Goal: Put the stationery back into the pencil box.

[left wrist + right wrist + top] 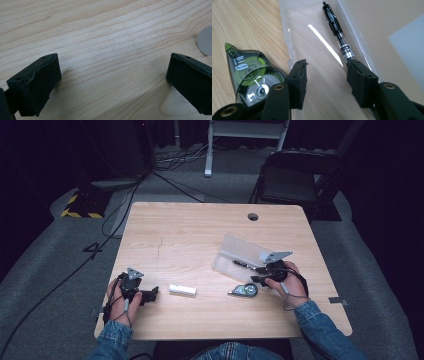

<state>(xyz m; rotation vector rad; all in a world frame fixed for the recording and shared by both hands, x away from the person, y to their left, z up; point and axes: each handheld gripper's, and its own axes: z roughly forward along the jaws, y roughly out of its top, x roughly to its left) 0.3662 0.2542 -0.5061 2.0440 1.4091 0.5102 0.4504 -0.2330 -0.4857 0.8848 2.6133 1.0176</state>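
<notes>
An open clear plastic case (239, 251) lies on the right half of the wooden table (200, 235), with a black pen (244, 264) inside it. In the right gripper view the pen (335, 27) rests in the case tray (317, 47), its near end against the right jaw's tip. My right gripper (327, 75) stands open over the tray with nothing pressed between its pads. A green and grey correction tape roller (252, 75) lies just left of the tray. My left gripper (152, 294) rests open on the table at the left, near a white eraser (182, 290).
A cable hole (253, 216) sits near the table's far edge. A dark folding chair (295, 175) stands behind the table on the right. In the left gripper view, bare wood lies between the jaws and a pale grey disc (206, 41) shows at the right edge.
</notes>
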